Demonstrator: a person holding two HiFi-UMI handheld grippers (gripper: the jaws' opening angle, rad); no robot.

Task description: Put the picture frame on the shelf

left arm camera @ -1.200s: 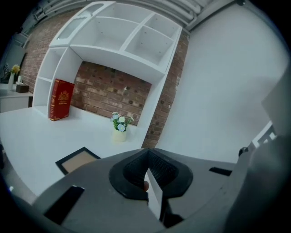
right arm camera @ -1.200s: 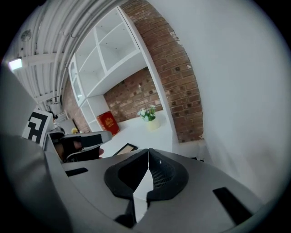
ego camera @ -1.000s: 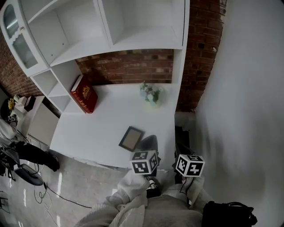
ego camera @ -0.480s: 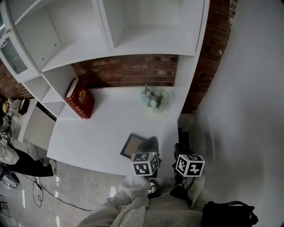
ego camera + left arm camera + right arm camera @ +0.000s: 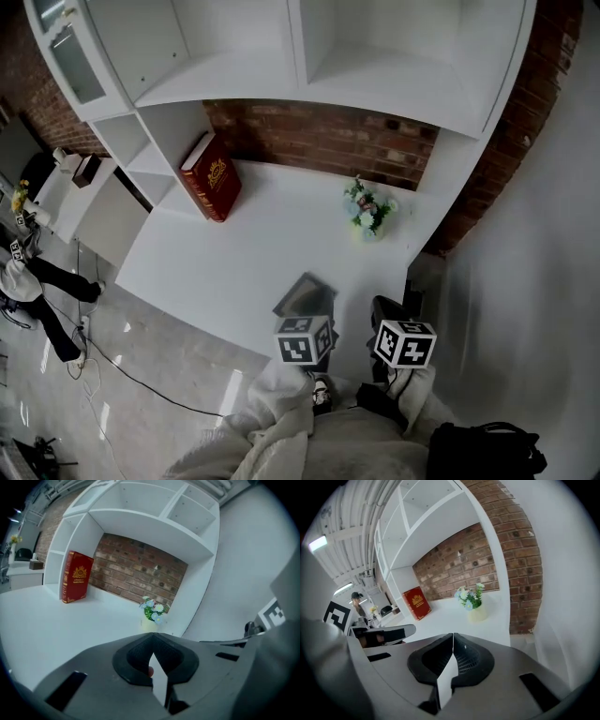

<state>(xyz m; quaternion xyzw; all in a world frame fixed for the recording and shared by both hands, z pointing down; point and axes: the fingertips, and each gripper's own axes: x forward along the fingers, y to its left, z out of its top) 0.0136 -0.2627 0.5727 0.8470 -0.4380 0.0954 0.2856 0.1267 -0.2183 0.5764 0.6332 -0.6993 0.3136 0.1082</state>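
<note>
The picture frame [image 5: 302,292] lies flat on the white counter [image 5: 216,262]. It is closer to the person than the flower pot [image 5: 367,212] and a bit to its left, near the counter's front edge. The left hand-held gripper [image 5: 152,641] is just behind the frame, so the frame sits right in front of it and low down. Its jaws are pressed together with nothing in them. The right hand-held gripper [image 5: 453,638] is also closed and empty. It is farther from the frame, nearly straight back from the flower pot.

So the left one is the closer one to pick with. The frame sits a little crooked, and its long sides seem to point away from the person.

The frame is thin and flat, with a dark rim and a gray middle. The shelf [image 5: 375,80] is smooth white board, high above the flower pot, with rough brick wall [image 5: 319,141] between them.
</note>
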